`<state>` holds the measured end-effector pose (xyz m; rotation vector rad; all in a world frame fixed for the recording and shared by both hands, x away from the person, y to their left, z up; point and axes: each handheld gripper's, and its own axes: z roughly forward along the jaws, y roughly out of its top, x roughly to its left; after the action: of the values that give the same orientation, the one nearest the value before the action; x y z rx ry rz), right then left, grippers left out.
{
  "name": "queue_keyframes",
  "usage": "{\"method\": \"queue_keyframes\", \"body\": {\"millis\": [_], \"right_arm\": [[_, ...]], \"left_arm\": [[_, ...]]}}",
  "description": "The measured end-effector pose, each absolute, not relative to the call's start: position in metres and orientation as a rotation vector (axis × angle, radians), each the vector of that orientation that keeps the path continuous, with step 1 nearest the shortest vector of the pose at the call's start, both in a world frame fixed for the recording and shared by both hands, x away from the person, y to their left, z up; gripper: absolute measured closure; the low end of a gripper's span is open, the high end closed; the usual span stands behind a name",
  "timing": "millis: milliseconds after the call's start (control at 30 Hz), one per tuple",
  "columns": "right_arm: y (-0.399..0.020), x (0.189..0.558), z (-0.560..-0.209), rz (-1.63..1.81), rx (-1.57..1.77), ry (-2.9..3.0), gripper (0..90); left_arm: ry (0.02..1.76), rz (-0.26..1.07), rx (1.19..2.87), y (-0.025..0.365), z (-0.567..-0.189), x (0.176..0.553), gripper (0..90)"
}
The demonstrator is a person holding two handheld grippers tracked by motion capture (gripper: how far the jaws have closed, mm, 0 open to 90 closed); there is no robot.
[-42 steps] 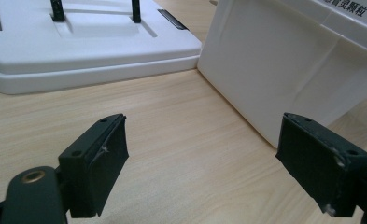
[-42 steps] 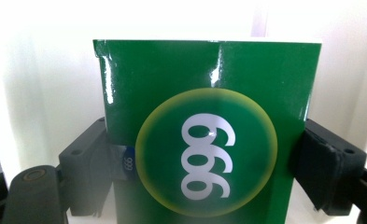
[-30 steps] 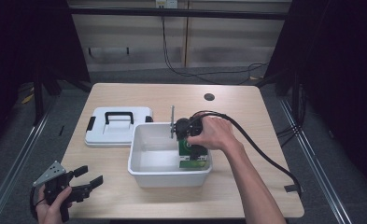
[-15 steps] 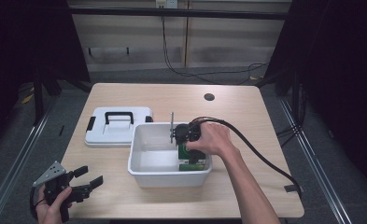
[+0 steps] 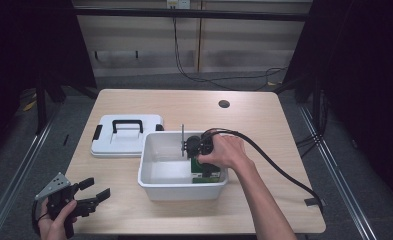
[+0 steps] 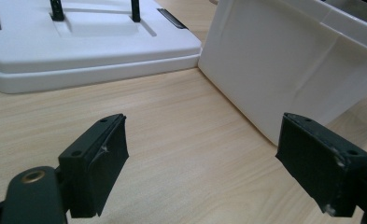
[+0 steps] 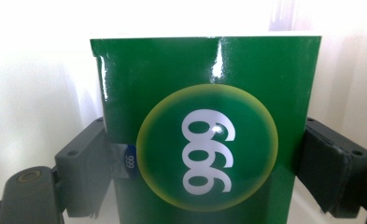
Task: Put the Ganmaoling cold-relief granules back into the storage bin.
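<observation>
one claw (image 7: 204,158) grips green box (image 7: 204,121).

One white bin (image 5: 156,175), one white lid (image 5: 126,137), one green box (image 7: 204,130), two tools: left tool (image 5: 86,196), right tool (image 5: 196,149).

The left hand-held gripper (image 5: 91,195) sits low at the near left corner of the worktop (image 5: 134,215), gripped in the left hand (image 5: 56,220), jaws spread wide with nothing between them. The right forearm reaches from the near right toward the centre; the right hand-held gripper (image 5: 198,162) points downward, its jaws pressed against both sides of a green box (image 7: 204,126).
</observation>
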<state>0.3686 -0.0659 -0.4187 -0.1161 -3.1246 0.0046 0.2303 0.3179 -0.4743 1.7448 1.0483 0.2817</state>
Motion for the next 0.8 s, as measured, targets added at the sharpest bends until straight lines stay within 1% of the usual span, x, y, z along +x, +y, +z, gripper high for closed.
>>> {"method": "queue_keyframes", "body": {"millis": [433,600,800], "right_arm": [[-0.071,0.37,-0.412,-0.022,-0.162,-3.107,11.9],[-0.076,0.372,-0.403,-0.083,-0.18,-3.095,9.6],[-0.081,0.372,-0.396,-0.12,-0.188,-3.103,9.7]], "left_arm": [[1.047,0.28,1.743,0.318,-0.474,0.23,15.9],[1.047,0.279,1.745,0.318,-0.474,0.23,15.9],[1.048,0.28,1.745,0.318,-0.474,0.23,15.9]]}}
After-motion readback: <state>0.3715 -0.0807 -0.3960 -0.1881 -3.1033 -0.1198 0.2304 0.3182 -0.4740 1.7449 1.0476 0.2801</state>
